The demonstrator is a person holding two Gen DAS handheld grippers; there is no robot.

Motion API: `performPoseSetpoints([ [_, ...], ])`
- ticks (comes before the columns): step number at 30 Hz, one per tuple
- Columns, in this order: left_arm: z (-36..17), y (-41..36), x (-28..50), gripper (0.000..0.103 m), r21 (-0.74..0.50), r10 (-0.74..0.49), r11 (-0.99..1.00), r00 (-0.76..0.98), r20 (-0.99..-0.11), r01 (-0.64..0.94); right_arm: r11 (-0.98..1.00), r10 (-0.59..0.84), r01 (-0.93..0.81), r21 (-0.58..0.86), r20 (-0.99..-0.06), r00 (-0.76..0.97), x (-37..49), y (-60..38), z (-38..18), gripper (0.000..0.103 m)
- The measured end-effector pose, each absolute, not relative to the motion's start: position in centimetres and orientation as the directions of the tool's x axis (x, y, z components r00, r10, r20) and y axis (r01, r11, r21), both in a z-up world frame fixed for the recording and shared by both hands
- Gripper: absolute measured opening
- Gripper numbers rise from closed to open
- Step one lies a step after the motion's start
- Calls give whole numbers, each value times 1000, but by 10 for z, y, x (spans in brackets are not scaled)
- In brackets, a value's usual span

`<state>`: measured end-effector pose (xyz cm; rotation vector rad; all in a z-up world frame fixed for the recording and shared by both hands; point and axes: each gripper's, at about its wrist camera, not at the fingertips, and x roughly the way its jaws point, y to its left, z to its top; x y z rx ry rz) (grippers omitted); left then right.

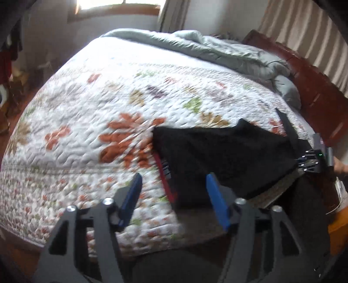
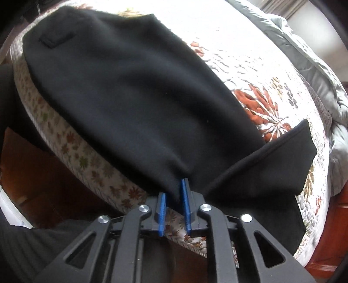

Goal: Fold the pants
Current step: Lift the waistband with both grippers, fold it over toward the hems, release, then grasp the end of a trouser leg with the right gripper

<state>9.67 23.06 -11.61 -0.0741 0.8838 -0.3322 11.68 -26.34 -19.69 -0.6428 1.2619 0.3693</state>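
Black pants (image 2: 134,91) lie on the floral quilt near the bed's near edge, with a small rectangular patch (image 2: 57,40) at the far left end and a folded-over flap (image 2: 271,165) at the right. My right gripper (image 2: 175,196) is shut on the pants' near edge, the cloth pinched between its blue pads (image 2: 184,196). In the left wrist view the pants (image 1: 221,152) show a red-striped edge (image 1: 165,174). My left gripper (image 1: 173,180) is open and empty just above that edge. The right gripper (image 1: 313,159) shows at the pants' far right.
The quilted bedspread (image 1: 108,98) covers the bed. A grey duvet (image 1: 228,52) is bunched along the far side by a red-brown wooden headboard (image 1: 315,87). A window (image 1: 115,6) and curtains are behind. The wooden floor (image 2: 43,178) lies below the bed edge.
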Motion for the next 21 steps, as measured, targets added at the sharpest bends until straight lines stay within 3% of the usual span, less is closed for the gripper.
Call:
performPoseSetpoints([
  [2, -107, 195, 99, 82, -167, -331, 935, 604, -725, 313, 802, -16, -576, -160, -969, 248, 121, -269, -182, 31],
  [3, -106, 169, 102, 90, -153, -348, 924, 606, -715, 350, 828, 58, -553, -92, -967, 247, 123, -274, -165, 44],
  [4, -107, 151, 106, 90, -156, -372, 911, 598, -710, 382, 838, 93, -543, -61, -963, 252, 123, -276, -156, 47],
  [7, -123, 91, 124, 90, -186, -447, 861, 530, -721, 474, 869, 192, -493, 41, -946, 260, 126, -284, -138, 47],
  [15, -187, -47, 148, 90, -197, -504, 768, 385, -773, 610, 897, 114, -440, 37, -982, 150, 139, -300, -188, 44],
  [18, -205, -76, 152, 90, -198, -503, 753, 356, -788, 628, 905, 192, -412, 102, -964, 183, 158, -319, -153, 43],
  [21, -220, -95, 153, 90, -171, -481, 757, 361, -799, 630, 976, 71, -219, 1, -947, 314, 225, -368, -114, 44],
])
